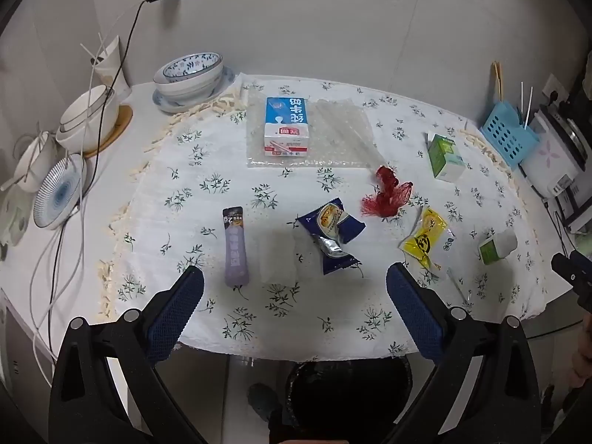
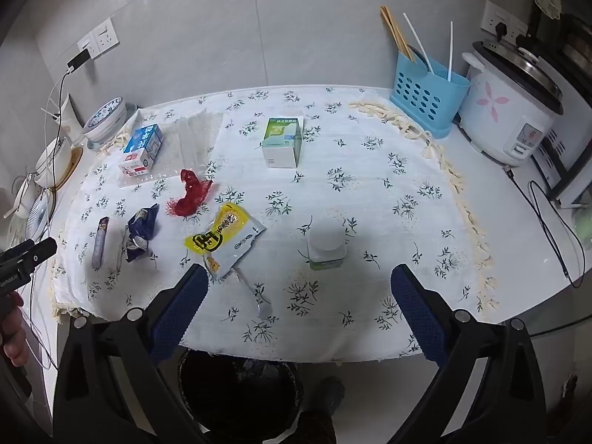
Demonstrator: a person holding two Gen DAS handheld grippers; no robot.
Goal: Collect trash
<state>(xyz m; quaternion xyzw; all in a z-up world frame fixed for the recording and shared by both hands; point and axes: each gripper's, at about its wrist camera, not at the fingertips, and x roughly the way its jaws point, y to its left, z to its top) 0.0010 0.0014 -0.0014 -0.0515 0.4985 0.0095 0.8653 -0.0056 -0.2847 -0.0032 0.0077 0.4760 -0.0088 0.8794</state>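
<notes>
Both my left gripper (image 1: 295, 285) and right gripper (image 2: 299, 283) are spread, empty; I'd drop squarely over the lower-centre blue wrapper (image 1: 331, 235) first.

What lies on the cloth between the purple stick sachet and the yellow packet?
The crumpled blue wrapper lies between the purple sachet and the yellow packet, with a clear film piece beside it. The left wrist view shows this best.

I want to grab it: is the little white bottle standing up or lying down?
Standing up. In the right wrist view the little white bottle shows its round cap on top, its green-labelled base on the tablecloth.
</notes>
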